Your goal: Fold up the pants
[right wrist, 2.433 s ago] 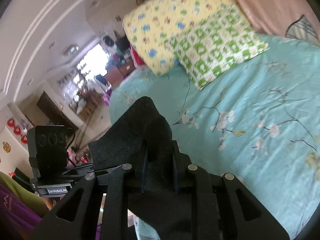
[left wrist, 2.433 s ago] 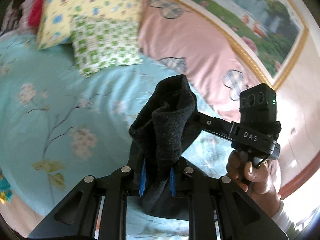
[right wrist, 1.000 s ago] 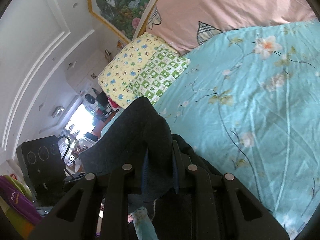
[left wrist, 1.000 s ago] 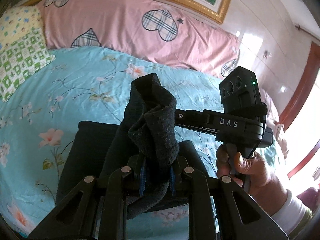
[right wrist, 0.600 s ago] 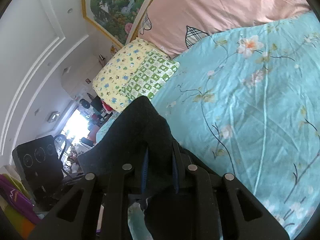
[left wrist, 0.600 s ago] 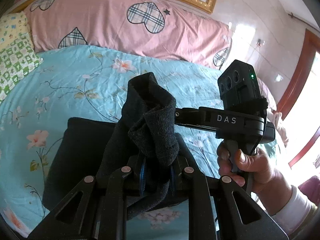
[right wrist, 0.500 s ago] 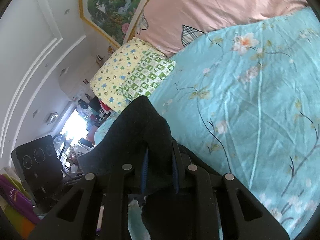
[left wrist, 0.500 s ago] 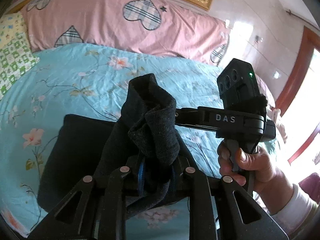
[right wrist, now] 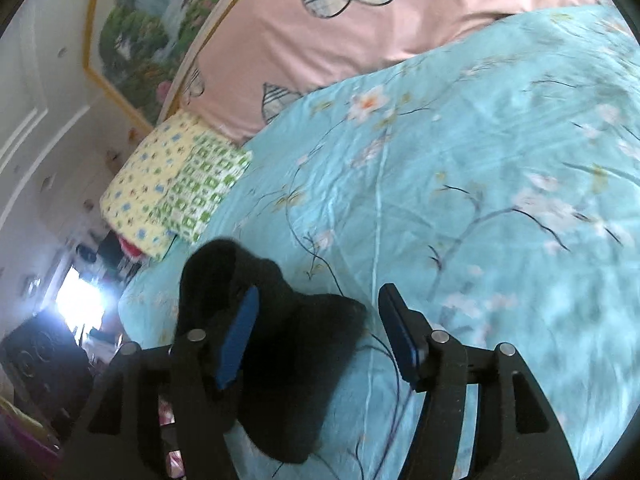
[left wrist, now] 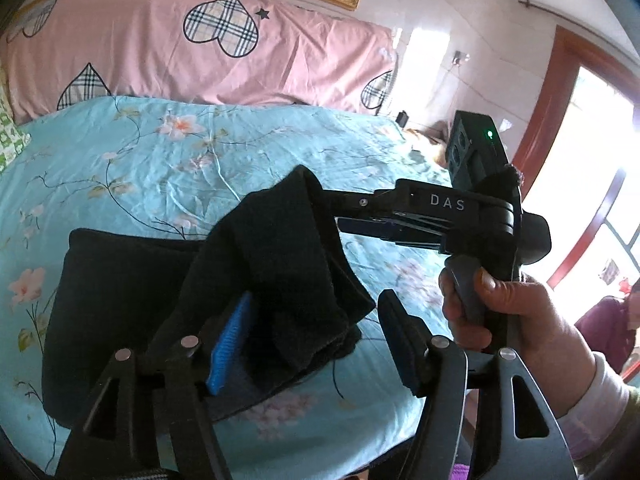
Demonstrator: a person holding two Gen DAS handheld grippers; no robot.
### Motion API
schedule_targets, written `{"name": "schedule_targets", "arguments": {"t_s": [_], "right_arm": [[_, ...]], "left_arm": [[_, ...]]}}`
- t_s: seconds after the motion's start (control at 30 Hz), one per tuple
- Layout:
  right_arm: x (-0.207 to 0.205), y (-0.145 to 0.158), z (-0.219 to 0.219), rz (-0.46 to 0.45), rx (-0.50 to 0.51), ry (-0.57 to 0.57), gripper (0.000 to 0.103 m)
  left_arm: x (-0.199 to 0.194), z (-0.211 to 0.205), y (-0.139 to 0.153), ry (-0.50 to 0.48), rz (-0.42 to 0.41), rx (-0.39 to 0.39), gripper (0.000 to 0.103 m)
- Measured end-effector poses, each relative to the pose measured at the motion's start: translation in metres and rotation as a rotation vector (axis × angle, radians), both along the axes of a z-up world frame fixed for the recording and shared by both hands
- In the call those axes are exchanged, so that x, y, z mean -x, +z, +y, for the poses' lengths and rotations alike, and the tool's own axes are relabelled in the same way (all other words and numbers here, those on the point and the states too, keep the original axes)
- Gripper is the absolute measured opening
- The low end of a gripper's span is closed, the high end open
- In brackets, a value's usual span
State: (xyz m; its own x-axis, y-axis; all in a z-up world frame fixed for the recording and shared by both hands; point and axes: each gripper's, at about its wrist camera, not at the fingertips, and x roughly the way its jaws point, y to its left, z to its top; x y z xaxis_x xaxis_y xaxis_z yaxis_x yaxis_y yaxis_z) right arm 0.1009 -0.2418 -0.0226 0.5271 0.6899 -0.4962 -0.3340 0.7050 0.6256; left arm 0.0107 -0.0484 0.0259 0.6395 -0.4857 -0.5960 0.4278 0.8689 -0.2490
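Both tongs just sprung wide: left tongs (left wrist: 312, 336) and right tongs (right wrist: 316, 336) gripping nothing, black pants (left wrist: 132, 280) slumped loose between, on the bed (left wrist: 160, 152).

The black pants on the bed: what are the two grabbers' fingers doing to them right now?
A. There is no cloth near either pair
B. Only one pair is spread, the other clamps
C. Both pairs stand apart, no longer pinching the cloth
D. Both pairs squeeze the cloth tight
C: the left gripper and right gripper have just been opening; the black pants lie loose between the spread fingers, sagging onto the floral bedsheet.
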Motion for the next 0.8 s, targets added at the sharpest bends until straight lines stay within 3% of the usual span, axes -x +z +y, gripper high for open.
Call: {"name": "schedule_targets", "arguments": {"t_s": [0.17,0.4,0.8], "right_arm": [[0.017,0.004,-0.005,0.010,0.001,-0.073,0.075],[0.040,0.015,-0.009,-0.009,-0.004,-0.141,0.081],[0.069,0.035,0.030,-0.047,0.093,-0.142,0.091]], "left_arm": [[0.008,0.017,0.006,0.007,0.011,0.040,0.071],[0.014,0.053,0.020,0.061,-0.001,0.083,0.071],[-0.007,0.122,0.020,0.251,0.002,0.077,0.072]]}}
